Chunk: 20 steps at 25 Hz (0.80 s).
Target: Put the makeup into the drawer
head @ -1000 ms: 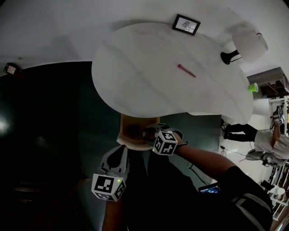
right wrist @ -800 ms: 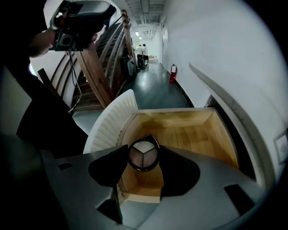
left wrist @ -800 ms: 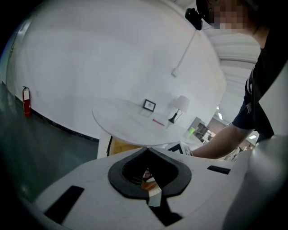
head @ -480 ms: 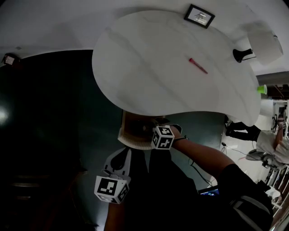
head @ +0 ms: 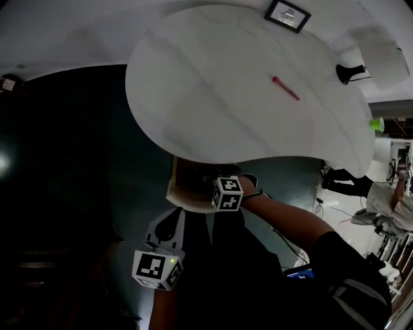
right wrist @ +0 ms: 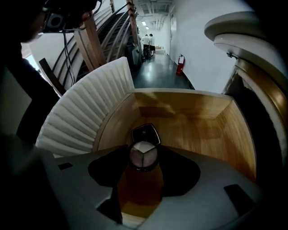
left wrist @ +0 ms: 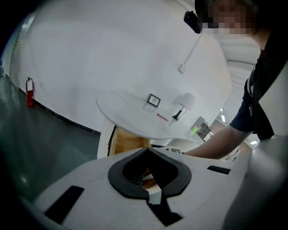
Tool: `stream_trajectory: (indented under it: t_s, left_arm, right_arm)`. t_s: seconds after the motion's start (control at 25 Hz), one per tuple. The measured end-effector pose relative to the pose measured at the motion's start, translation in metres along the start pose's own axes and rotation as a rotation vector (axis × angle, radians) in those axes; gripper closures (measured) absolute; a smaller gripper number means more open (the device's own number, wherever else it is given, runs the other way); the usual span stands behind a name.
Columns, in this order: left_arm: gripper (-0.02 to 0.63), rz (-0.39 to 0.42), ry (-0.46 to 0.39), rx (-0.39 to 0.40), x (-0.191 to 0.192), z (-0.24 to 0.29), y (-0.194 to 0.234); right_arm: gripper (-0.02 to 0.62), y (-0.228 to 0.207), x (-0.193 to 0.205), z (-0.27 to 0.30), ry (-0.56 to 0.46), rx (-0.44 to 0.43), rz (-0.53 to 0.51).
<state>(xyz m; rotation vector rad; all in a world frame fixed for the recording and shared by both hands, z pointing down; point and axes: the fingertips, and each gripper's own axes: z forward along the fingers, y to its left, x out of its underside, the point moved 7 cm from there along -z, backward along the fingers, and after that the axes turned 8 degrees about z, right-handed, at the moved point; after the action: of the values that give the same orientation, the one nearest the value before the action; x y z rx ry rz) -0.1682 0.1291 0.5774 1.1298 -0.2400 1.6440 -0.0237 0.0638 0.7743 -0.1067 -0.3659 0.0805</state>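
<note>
Under the white table (head: 213, 84) a wooden drawer (right wrist: 193, 121) stands pulled out. My right gripper (right wrist: 144, 152) points steeply down into it, shut on a round makeup compact (right wrist: 143, 156) with a clear lid. Just beyond lies a black square compact (right wrist: 145, 133) on the drawer floor. In the head view only the right gripper's marker cube (head: 227, 193) shows over the drawer (head: 184, 190). A red lipstick (head: 284, 88) lies on the tabletop. My left gripper (head: 173, 219) hangs below and left of the drawer, jaws shut with nothing in them.
A picture frame (head: 287, 14), a lamp (head: 368, 64) and a green cup (head: 377, 124) stand at the table's far side. The drawer's white fluted front (right wrist: 83, 114) curves on the left. Dark floor (head: 71, 161) surrounds the table. People stand at the right (head: 387, 206).
The right gripper has sunk deeper into the drawer with the round compact. The left gripper has dropped slightly.
</note>
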Motion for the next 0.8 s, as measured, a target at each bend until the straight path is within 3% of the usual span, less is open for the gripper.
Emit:
stream_trajectory:
  t_s: [0.2, 0.8]
  left_arm:
    - [0.595, -0.006, -0.001, 0.002, 0.003, -0.002, -0.002]
    - [0.595, -0.028, -0.028, -0.044, 0.020, -0.028, 0.005]
  right_arm:
    - [0.373, 0.003, 0.003, 0.007, 0.053, 0.010, -0.015]
    - [0.373, 0.006, -0.001, 0.021, 0.133, -0.065, -0.021]
